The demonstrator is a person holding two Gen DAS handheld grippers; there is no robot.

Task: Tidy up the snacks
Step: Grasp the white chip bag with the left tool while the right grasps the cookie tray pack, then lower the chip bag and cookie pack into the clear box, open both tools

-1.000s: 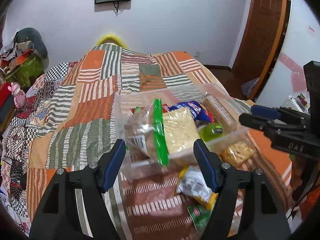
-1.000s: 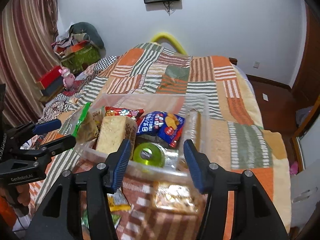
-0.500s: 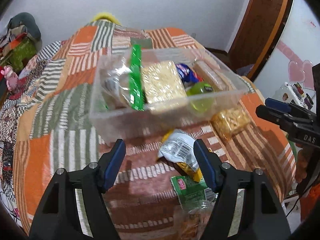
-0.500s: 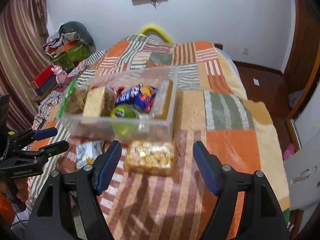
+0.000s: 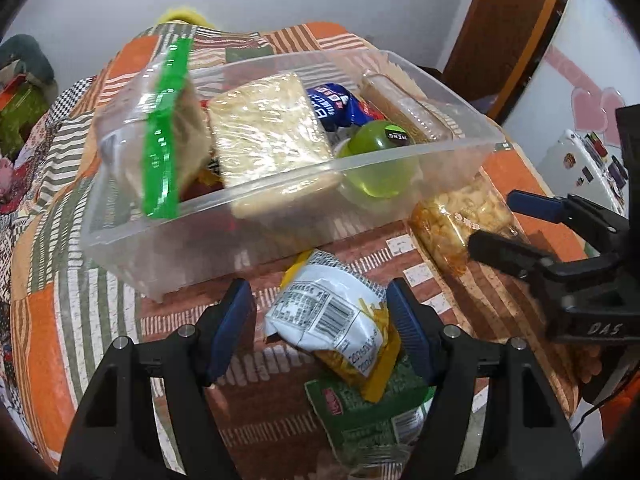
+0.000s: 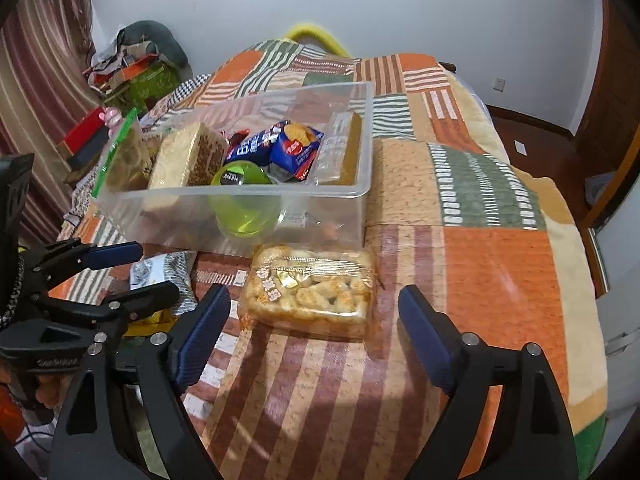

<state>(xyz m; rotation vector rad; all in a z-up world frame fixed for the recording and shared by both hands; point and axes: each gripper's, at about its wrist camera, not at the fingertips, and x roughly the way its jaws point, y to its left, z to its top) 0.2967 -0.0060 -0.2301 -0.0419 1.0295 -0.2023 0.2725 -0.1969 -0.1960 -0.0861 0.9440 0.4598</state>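
A clear plastic bin (image 5: 168,248) (image 6: 360,200) sits on the patchwork quilt and holds several snacks: a green-sealed bag (image 5: 164,140), a wrapped cracker block (image 5: 268,132), a blue packet (image 6: 280,148) and a green cup (image 5: 380,168). My left gripper (image 5: 320,328) is open just over a white-and-yellow snack packet (image 5: 332,324), with a green packet (image 5: 372,416) below it. My right gripper (image 6: 314,332) is open, straddling a clear tray of golden biscuits (image 6: 312,292) in front of the bin.
The quilt (image 6: 500,248) runs to the bed's right edge, with wooden floor (image 6: 560,152) beyond. Clutter and boxes (image 6: 132,76) stand at the far left by a curtain. A white cabinet (image 5: 588,168) stands at the right.
Both grippers have pulled back from the bin and lowered toward the loose packets in front of it. The right gripper's jaws have spread wider.
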